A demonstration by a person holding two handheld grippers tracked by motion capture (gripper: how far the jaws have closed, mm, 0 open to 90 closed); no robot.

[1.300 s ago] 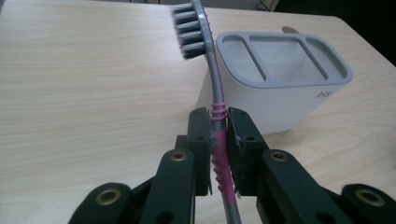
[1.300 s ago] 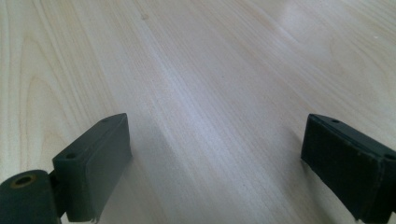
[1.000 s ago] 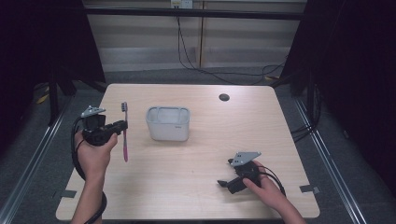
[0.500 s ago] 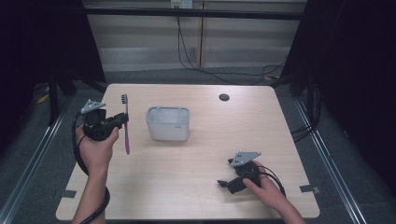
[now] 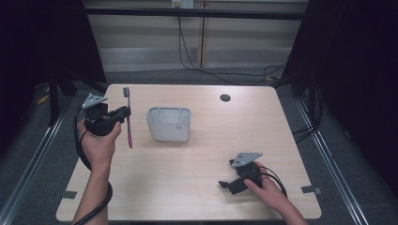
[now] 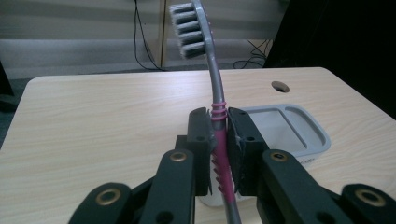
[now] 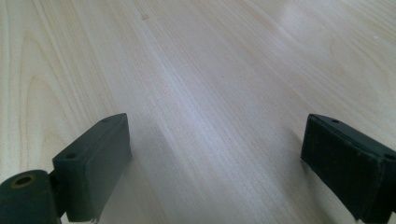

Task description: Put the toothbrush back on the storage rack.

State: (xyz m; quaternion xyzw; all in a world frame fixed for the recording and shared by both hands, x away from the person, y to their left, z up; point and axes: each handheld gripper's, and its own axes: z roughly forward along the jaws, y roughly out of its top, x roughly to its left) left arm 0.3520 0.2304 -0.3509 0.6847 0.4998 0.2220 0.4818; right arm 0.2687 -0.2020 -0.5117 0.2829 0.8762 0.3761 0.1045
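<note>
The toothbrush is standing upright at the left of the high view, bristles up, clamped at its pink grip by the left gripper — jaws closed tight on it. It is hanging just beside the grey holder, not yet over it. To do this well, I think the hand should be carrying it above a compartment, then lowering it straight. The right gripper is resting at the lower right, jaws wide apart and empty. The wooden table is standing in a dark room — cables are hanging behind.
</note>
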